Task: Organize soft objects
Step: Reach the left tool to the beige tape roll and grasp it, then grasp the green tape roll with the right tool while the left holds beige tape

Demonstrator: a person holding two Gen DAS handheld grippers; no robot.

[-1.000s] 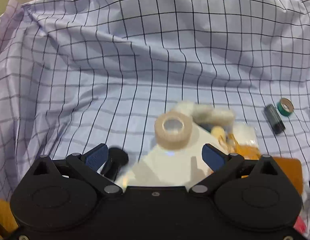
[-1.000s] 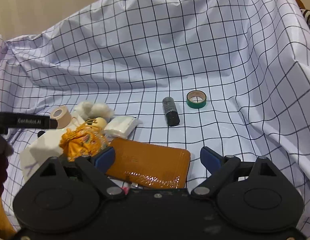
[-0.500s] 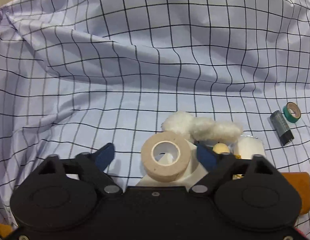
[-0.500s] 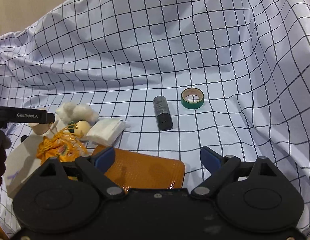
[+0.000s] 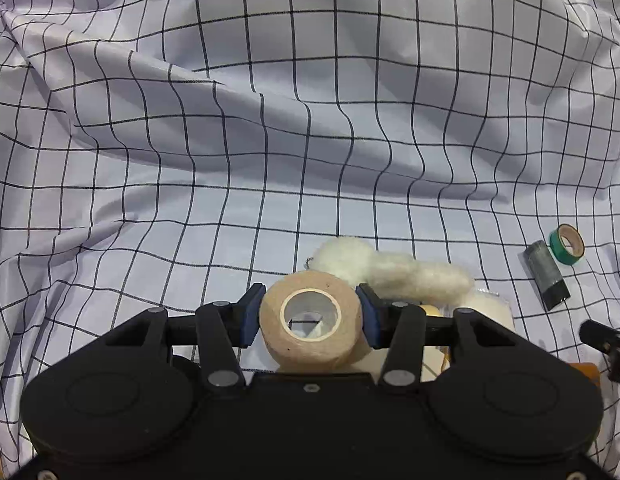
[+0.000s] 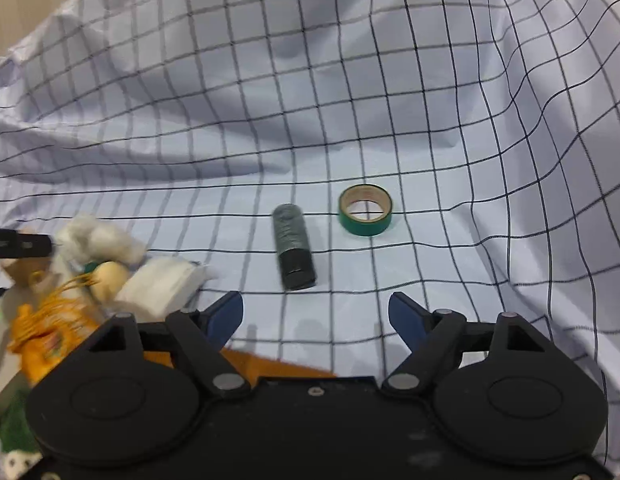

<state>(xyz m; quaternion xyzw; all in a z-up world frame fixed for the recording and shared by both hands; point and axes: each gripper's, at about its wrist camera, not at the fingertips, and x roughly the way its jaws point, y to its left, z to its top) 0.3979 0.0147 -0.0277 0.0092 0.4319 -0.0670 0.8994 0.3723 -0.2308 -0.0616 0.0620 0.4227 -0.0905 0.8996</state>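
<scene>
A beige bandage roll (image 5: pixel 310 350) sits between the blue pads of my left gripper (image 5: pixel 310 314). Its jaws are closing and both pads touch the roll's sides. Just behind it lie white cotton fluff (image 5: pixel 390 270) and a white gauze pack (image 6: pixel 162 286). My right gripper (image 6: pixel 316 312) hovers low over the checked cloth (image 6: pixel 350 100), its jaws closing with nothing between them. A dark grey cylinder (image 6: pixel 293 246) lies just ahead of it, and a green tape ring (image 6: pixel 365 215) a little farther to the right.
At the left of the right wrist view lie an orange tasselled pouch (image 6: pixel 50 332), a beige ball (image 6: pixel 110 276) and a flat orange wallet (image 6: pixel 270 366) under the gripper body. The cloth rises in folds at the back and right.
The left jaws have drawn in from wide apart onto the beige roll. The right gripper has come forward and down toward the dark cylinder, and its jaws have narrowed a little.
</scene>
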